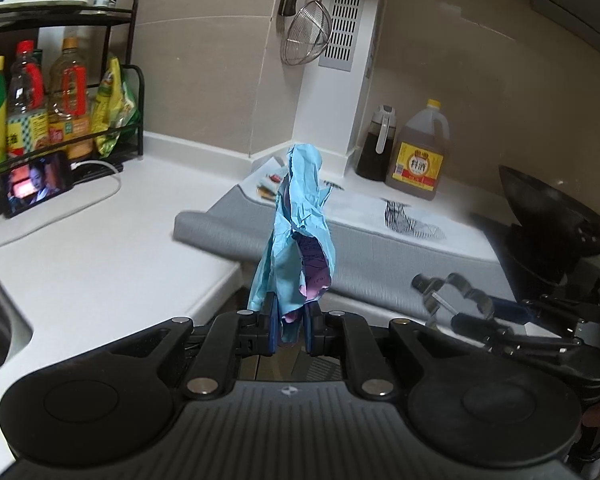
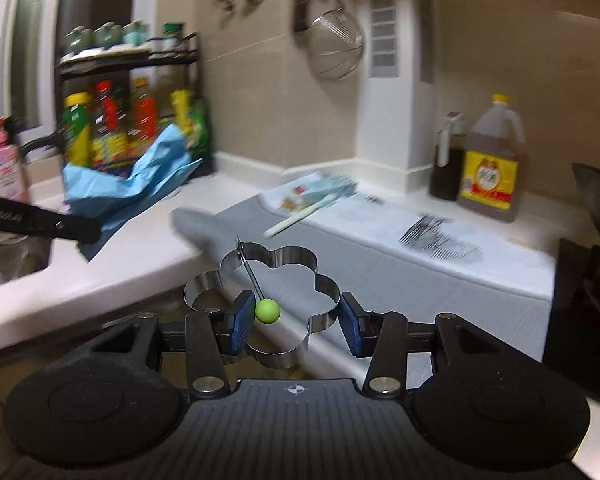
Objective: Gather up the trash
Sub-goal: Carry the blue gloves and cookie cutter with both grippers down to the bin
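- The left gripper (image 1: 291, 326) pinched the crumpled blue paper (image 1: 298, 216), which stood upright above the counter edge (image 1: 112, 264).
- The right gripper (image 2: 292, 326) clamped a flower-shaped metal ring (image 2: 276, 280) above the grey mat (image 2: 400, 280).

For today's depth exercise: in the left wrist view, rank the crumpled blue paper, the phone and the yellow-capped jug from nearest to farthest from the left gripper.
1. Crumpled blue paper: clamped in the left gripper, centre.
2. Phone: far left, propped against the bottle rack.
3. Yellow-capped jug: back right, near the wall.
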Demonstrator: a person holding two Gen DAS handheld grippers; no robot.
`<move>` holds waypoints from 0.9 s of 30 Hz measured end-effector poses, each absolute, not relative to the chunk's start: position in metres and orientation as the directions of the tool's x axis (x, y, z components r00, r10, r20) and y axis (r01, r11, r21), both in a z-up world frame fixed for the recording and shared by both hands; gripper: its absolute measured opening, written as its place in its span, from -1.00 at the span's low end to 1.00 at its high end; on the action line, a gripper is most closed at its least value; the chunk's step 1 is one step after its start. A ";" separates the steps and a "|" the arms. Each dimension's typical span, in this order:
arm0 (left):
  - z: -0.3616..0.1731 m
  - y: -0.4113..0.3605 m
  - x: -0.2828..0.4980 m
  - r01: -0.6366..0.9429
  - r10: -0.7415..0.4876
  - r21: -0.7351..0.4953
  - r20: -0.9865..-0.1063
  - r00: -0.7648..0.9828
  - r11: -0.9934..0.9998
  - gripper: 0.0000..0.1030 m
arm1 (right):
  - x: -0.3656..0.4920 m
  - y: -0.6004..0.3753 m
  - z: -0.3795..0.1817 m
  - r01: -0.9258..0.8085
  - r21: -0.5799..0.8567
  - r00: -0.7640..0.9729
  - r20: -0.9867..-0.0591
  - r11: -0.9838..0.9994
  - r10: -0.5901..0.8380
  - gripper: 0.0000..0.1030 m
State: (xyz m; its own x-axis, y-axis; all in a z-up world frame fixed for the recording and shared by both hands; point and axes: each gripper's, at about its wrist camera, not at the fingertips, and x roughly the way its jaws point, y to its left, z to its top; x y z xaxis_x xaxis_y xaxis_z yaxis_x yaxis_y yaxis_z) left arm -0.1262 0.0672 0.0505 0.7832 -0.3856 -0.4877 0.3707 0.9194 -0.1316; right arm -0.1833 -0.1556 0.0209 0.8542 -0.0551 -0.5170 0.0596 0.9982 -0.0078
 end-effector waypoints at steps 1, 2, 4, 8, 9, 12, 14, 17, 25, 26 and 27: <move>0.047 0.069 -0.132 0.368 -0.382 -0.129 -0.491 0.783 0.921 -0.74 | -0.187 -0.151 0.018 0.046 -0.003 0.847 -0.530 0.999 -0.040 -0.06; 0.044 0.071 -0.137 0.365 -0.379 -0.130 -0.496 0.781 0.922 -0.74 | -0.191 -0.146 0.014 0.033 0.001 0.839 -0.544 0.999 -0.027 -0.06; 0.037 0.074 -0.145 0.361 -0.381 -0.142 -0.512 0.770 0.922 -0.74 | -0.197 -0.139 0.006 0.010 0.007 0.822 -0.569 1.000 -0.004 -0.06; 0.023 0.079 -0.159 0.351 -0.379 -0.160 -0.537 0.753 0.923 -0.74 | -0.202 -0.130 -0.007 0.003 0.008 0.793 -0.609 1.000 0.002 -0.06; 0.019 0.079 -0.162 0.349 -0.377 -0.159 -0.542 0.751 0.923 -0.74 | -0.203 -0.128 -0.010 0.001 0.008 0.788 -0.616 1.000 0.004 -0.06; 0.010 0.078 -0.167 0.344 -0.373 -0.161 -0.558 0.741 0.925 -0.74 | -0.205 -0.123 -0.018 -0.014 0.003 0.773 -0.635 1.000 0.013 -0.06; 0.004 0.077 -0.169 0.341 -0.371 -0.163 -0.566 0.736 0.926 -0.74 | -0.206 -0.120 -0.022 -0.026 -0.006 0.767 -0.641 1.000 0.016 -0.06; -0.003 0.075 -0.172 0.338 -0.364 -0.156 -0.576 0.732 0.928 -0.74 | -0.207 -0.117 -0.026 -0.035 -0.016 0.760 -0.650 0.999 0.016 -0.06; -0.017 0.072 -0.172 0.331 -0.350 -0.148 -0.603 0.716 0.932 -0.74 | -0.204 -0.118 -0.033 -0.043 -0.013 0.739 -0.674 0.999 0.023 -0.06; -0.019 0.072 -0.172 0.328 -0.348 -0.148 -0.605 0.716 0.933 -0.74 | -0.203 -0.117 -0.033 -0.044 -0.012 0.736 -0.676 0.999 0.025 -0.06; -0.020 0.072 -0.172 0.326 -0.347 -0.149 -0.607 0.715 0.934 -0.74 | -0.203 -0.117 -0.034 -0.046 -0.012 0.735 -0.678 0.999 0.026 -0.06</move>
